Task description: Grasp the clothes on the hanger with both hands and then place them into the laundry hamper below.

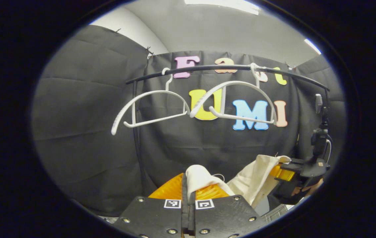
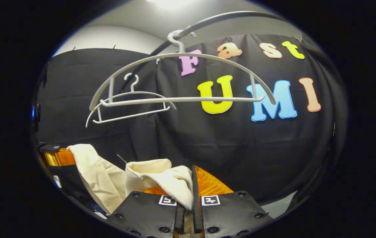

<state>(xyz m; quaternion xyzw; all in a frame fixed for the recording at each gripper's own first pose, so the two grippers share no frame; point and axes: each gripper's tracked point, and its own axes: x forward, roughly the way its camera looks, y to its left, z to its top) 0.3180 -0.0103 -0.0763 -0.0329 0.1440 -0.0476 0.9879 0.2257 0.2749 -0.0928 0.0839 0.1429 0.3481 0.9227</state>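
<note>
A cream garment [image 1: 254,181] hangs slack between both grippers, below the rail and off the hangers. My left gripper [image 1: 188,188] is shut on one end of it, cloth bunched over its fingertips. In the left gripper view the other gripper [image 1: 293,178] holds the far end at the right. In the right gripper view my right gripper [image 2: 188,185] is shut on a fold of the cream garment [image 2: 155,178], which stretches left to the other gripper [image 2: 56,157]. Two bare white hangers [image 1: 148,109] [image 1: 237,102] hang on the black rail [image 1: 227,68].
The black cloth wall stands close behind the rail. A black upright post [image 1: 136,132] carries the rail at the left. In the right gripper view the nearer hanger [image 2: 181,82] hangs just above and ahead, the second hanger [image 2: 130,105] behind it.
</note>
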